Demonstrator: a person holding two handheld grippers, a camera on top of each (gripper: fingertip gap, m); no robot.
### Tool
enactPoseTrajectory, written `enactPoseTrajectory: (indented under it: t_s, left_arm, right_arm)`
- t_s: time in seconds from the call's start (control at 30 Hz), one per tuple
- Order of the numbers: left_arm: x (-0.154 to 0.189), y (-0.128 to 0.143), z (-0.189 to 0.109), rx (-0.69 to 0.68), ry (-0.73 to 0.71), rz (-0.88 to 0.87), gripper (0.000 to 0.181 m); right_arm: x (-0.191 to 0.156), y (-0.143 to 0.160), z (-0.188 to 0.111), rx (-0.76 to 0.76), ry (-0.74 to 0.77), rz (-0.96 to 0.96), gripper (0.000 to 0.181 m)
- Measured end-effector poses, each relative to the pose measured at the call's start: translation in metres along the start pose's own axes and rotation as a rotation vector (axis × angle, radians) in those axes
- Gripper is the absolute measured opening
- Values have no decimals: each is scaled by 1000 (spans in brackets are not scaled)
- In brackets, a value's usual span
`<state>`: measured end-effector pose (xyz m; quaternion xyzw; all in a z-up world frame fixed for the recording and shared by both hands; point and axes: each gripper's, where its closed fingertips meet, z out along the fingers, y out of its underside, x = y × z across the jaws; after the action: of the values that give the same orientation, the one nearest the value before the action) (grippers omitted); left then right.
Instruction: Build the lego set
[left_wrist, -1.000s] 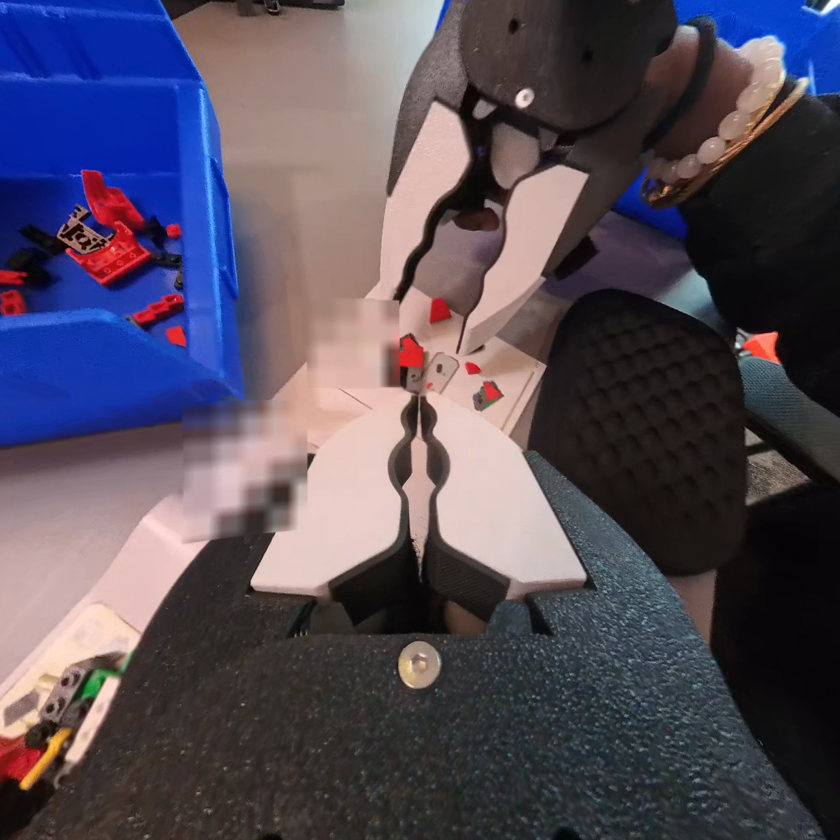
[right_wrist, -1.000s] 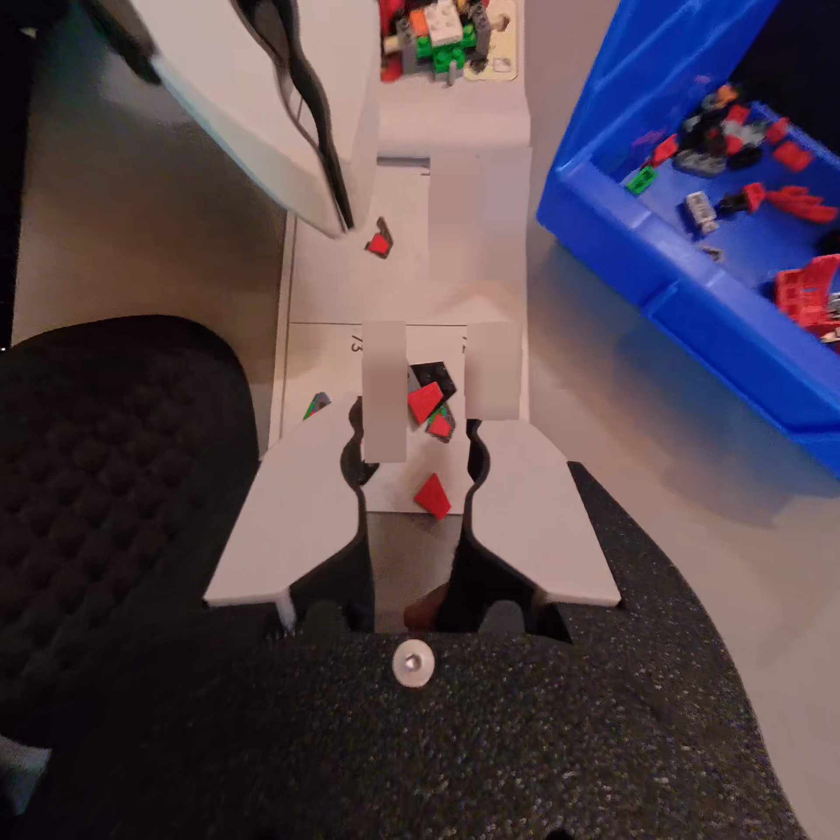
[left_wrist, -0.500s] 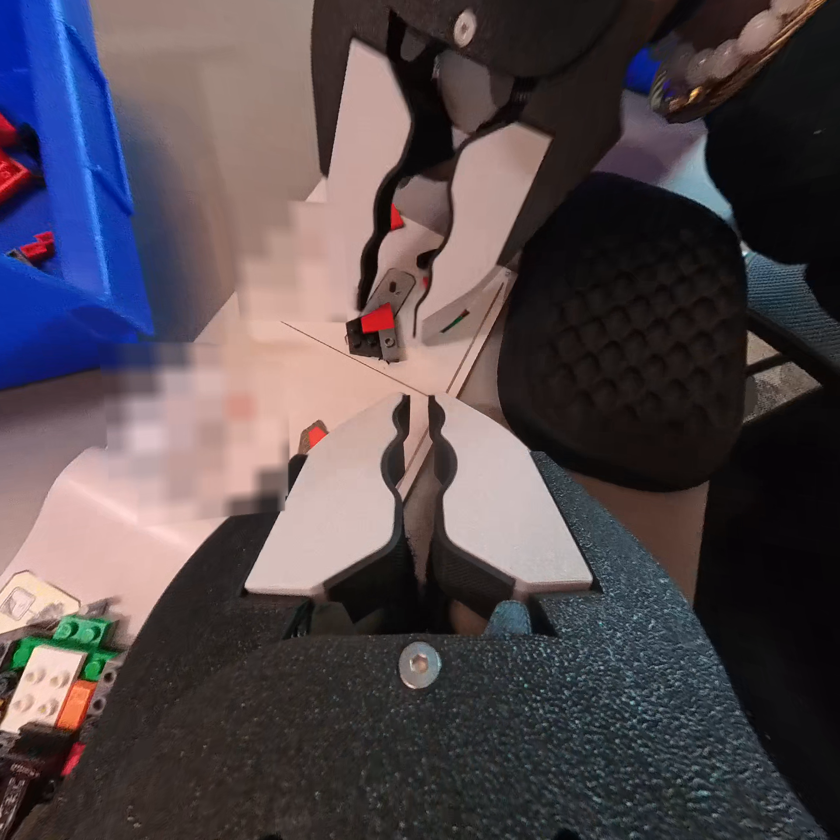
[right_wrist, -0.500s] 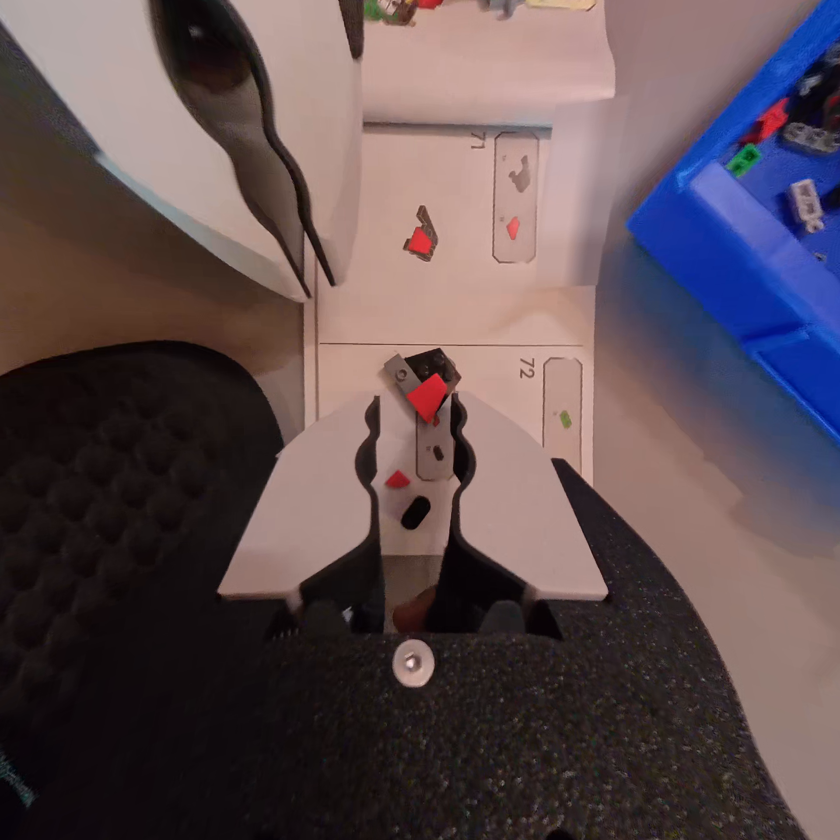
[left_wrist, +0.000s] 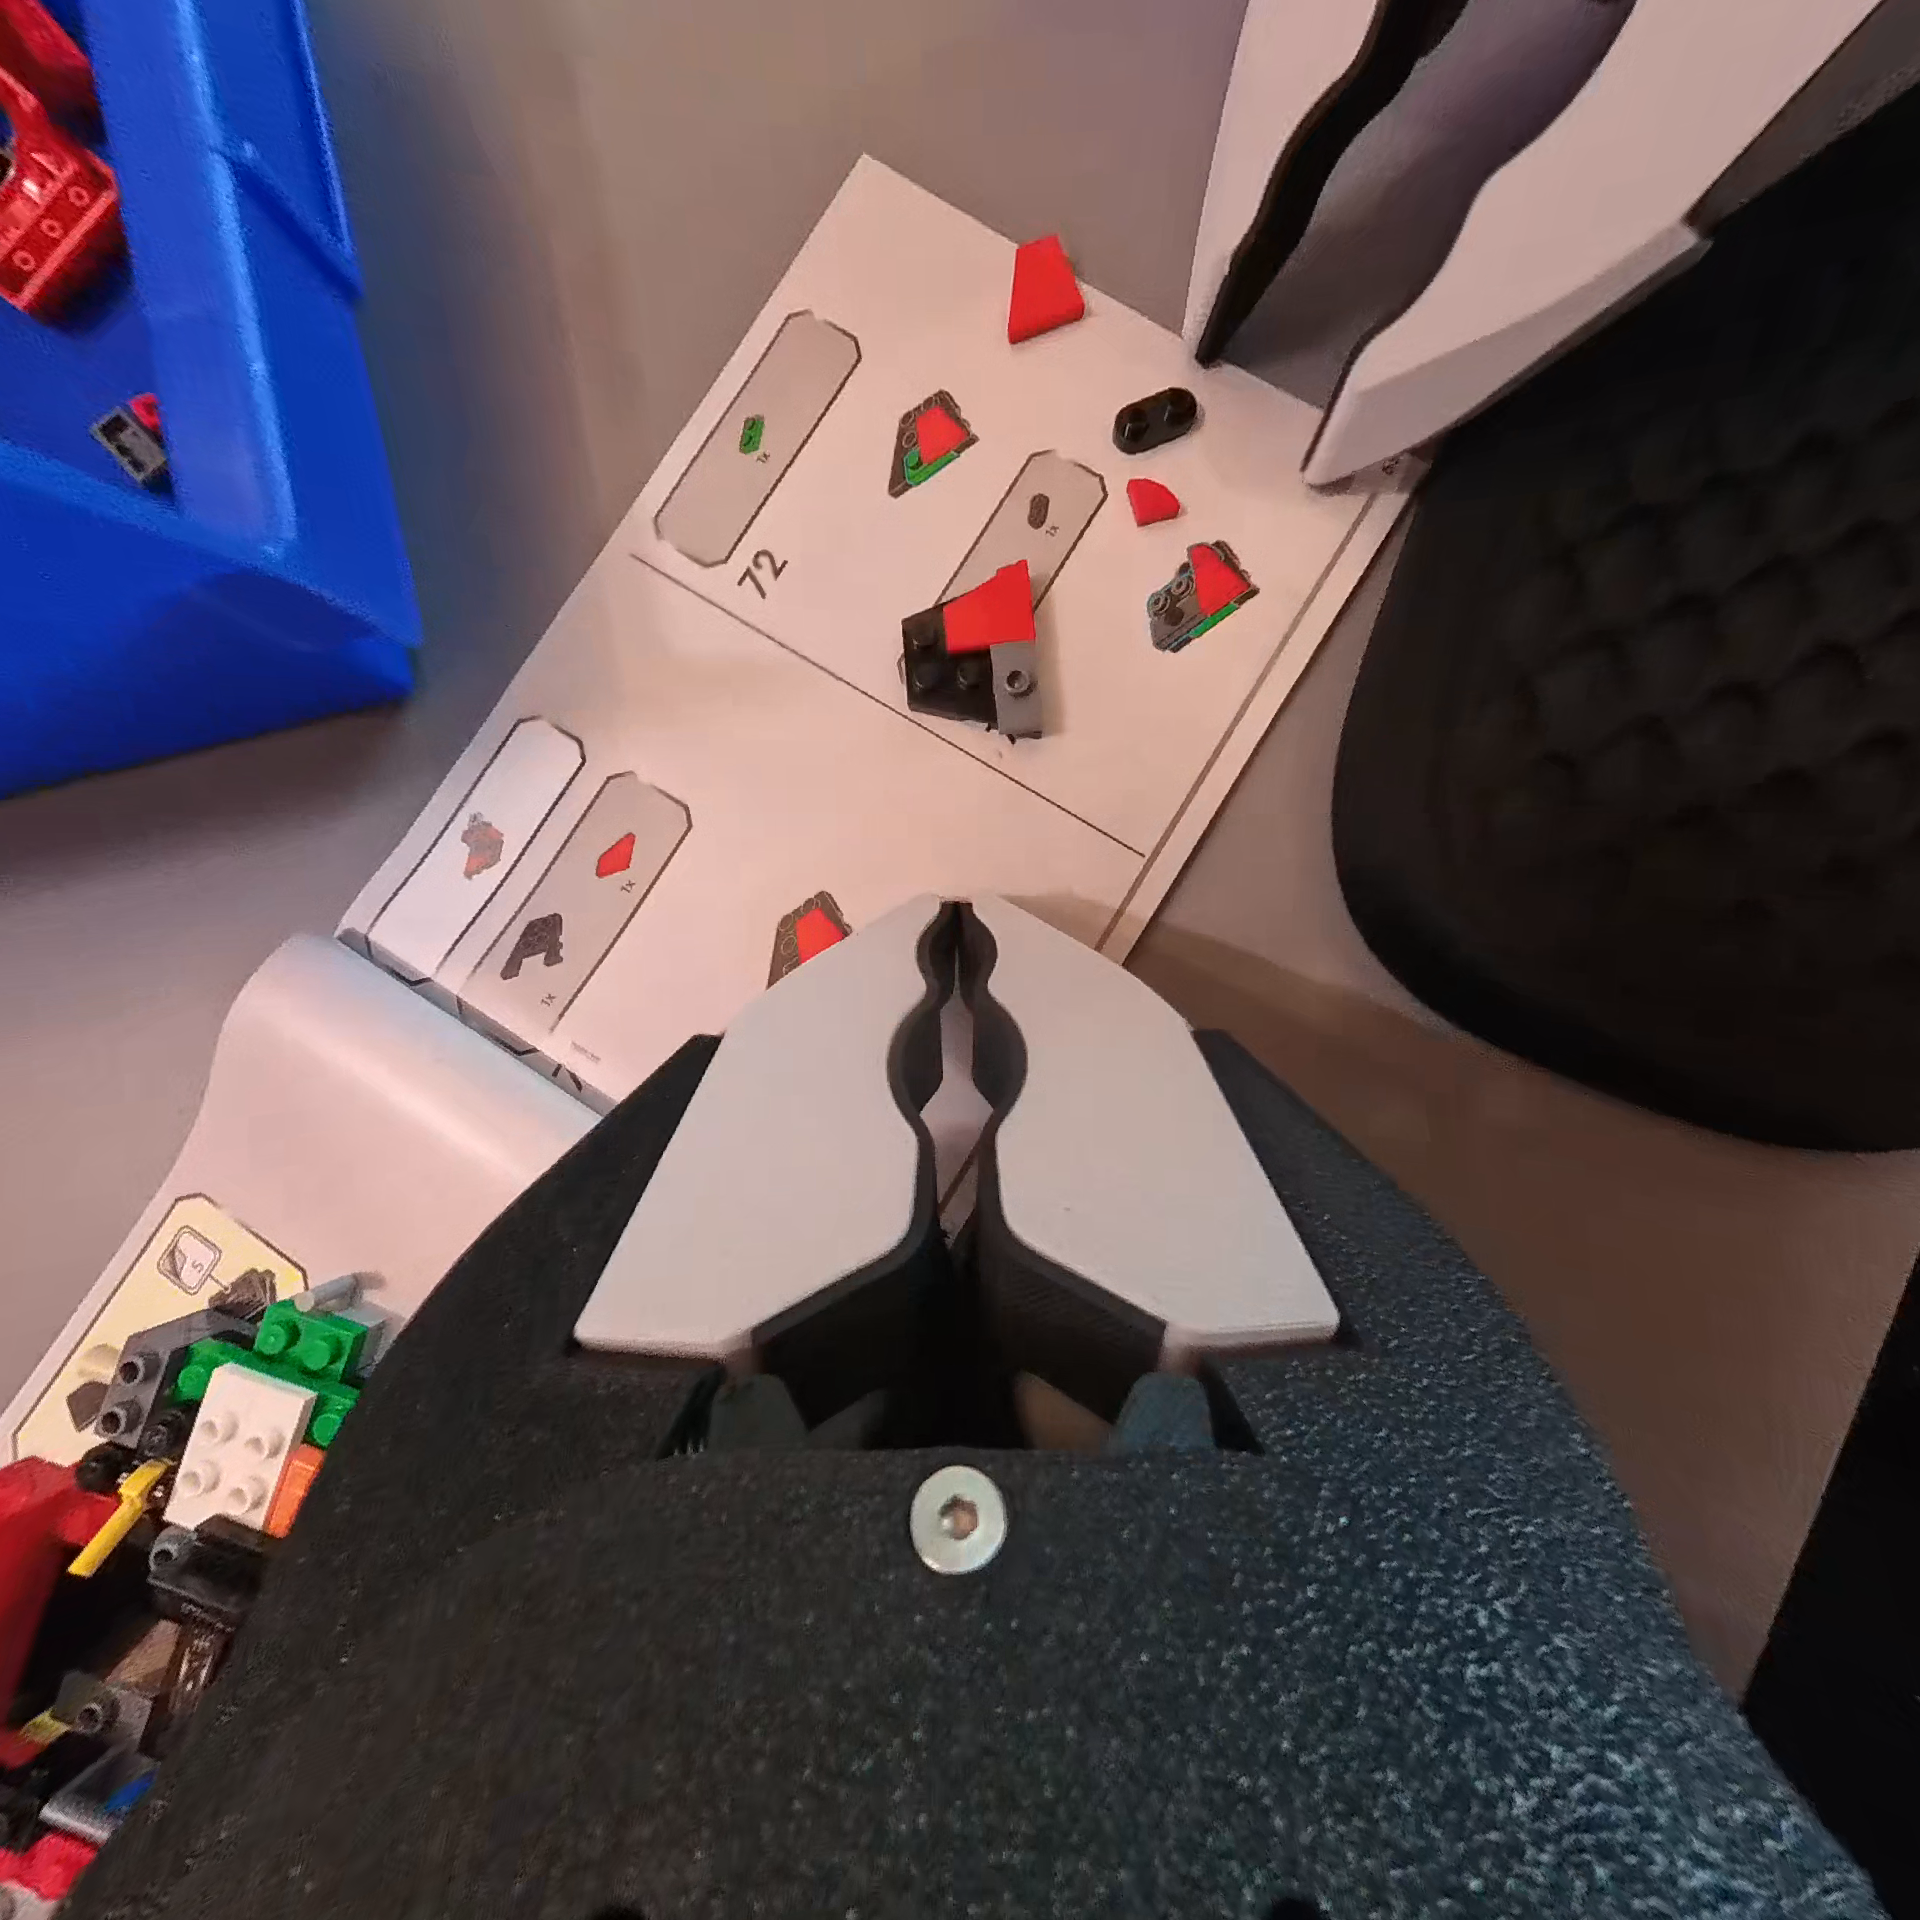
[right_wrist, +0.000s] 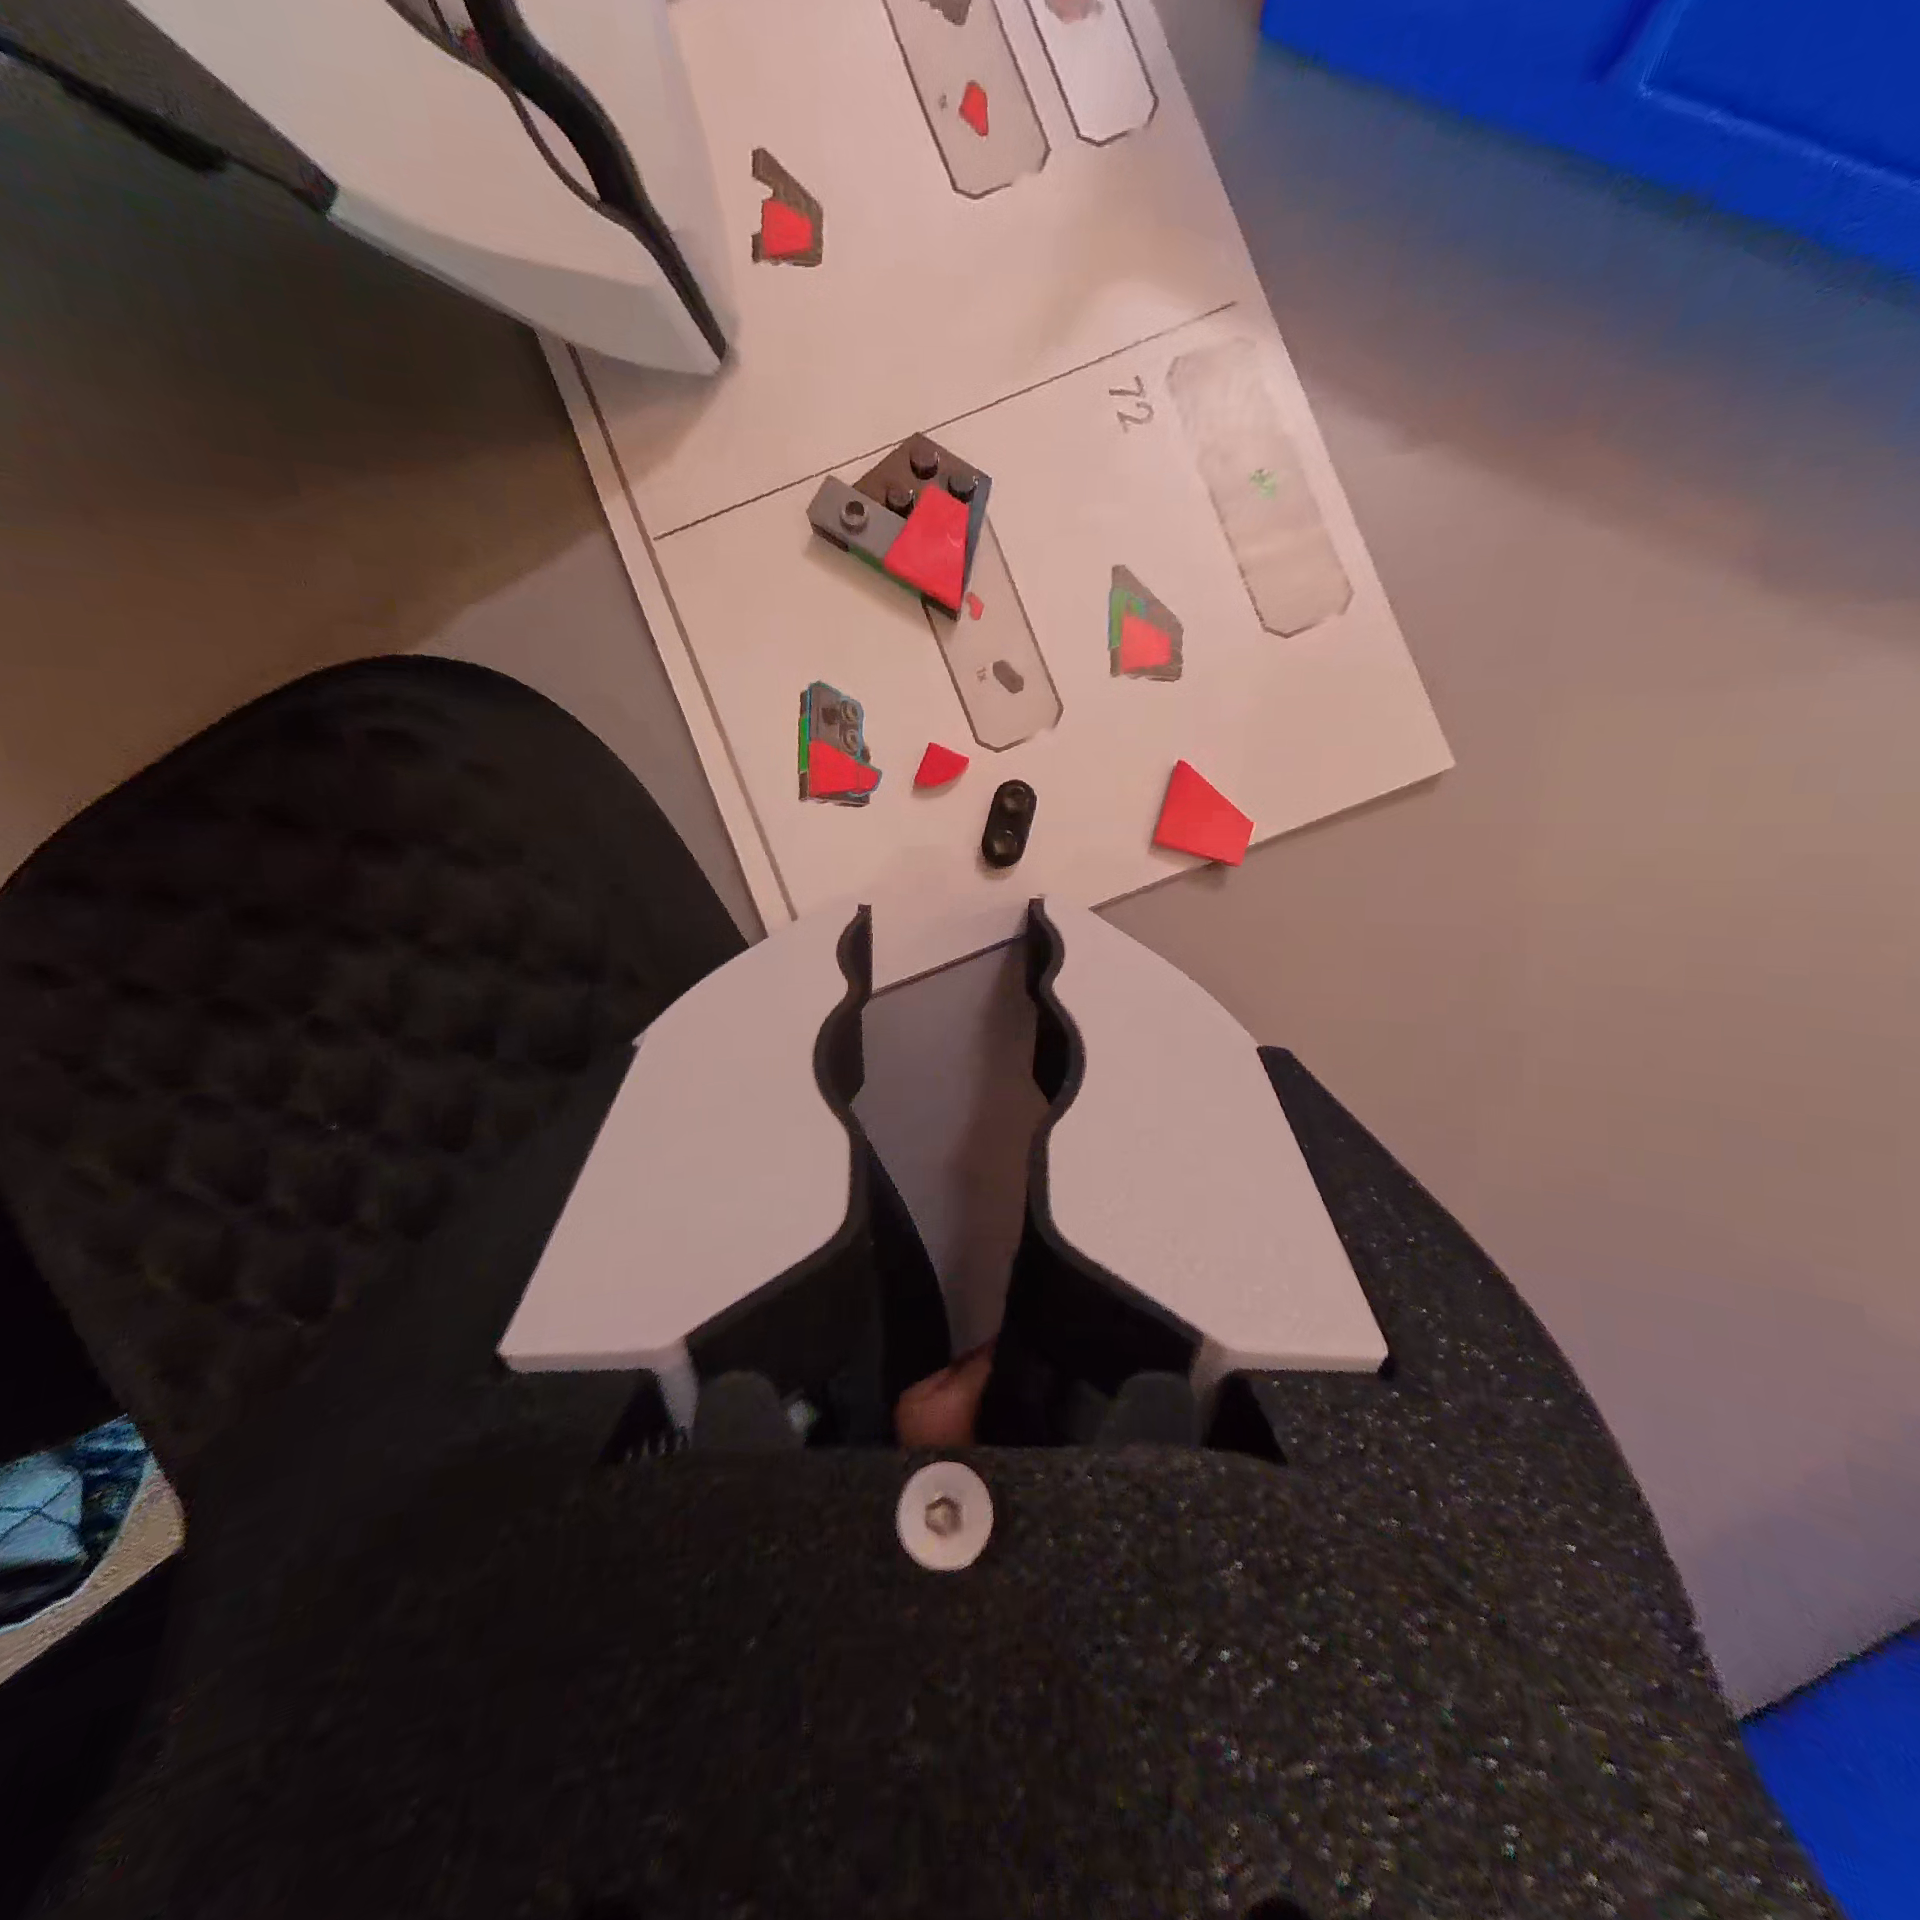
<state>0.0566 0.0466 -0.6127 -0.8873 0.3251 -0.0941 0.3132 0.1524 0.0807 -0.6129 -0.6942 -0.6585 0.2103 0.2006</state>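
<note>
Both tools are pulling back from the small red-and-black assembly (left_wrist: 971, 649), lying released on the instruction sheet (left_wrist: 831, 748) — left hand-held gripper (left_wrist: 956, 914) pinched empty, right hand-held gripper (right_wrist: 948, 914) gaping. Blue bin (left_wrist: 208, 499), left of it, is holding red pieces (left_wrist: 47, 223).

grey table (left_wrist: 644, 208) under instruction booklet (left_wrist: 852, 790)

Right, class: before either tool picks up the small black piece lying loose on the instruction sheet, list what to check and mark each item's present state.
1. Right tool open and empty: ok.
2. Left tool open: not ok, shut.
3. Small black piece lying free of other parts: ok.
4. Black, grey and red assembly resting on the instruction sheet, ungripped: ok.
5. Assembly parts fully pressed together: cannot tell.
</note>
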Motion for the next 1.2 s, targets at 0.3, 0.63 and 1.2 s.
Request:
enactPoseTrajectory:
  t_s: [0.3,0.63,1.2]
  left_arm:
    - [-14,30,-23,-31,-18,-55,0]
    - [-20,44,-35,-80,-31,-46,0]
    - [-15,-4,-29,187,118,-124,2]
  right_arm:
    - [-22,-25,17,55,-27,-49,29]
    - [-31,-37,26,74,-45,-72,27]
    - [-20,-40,19,90,-31,-69,28]
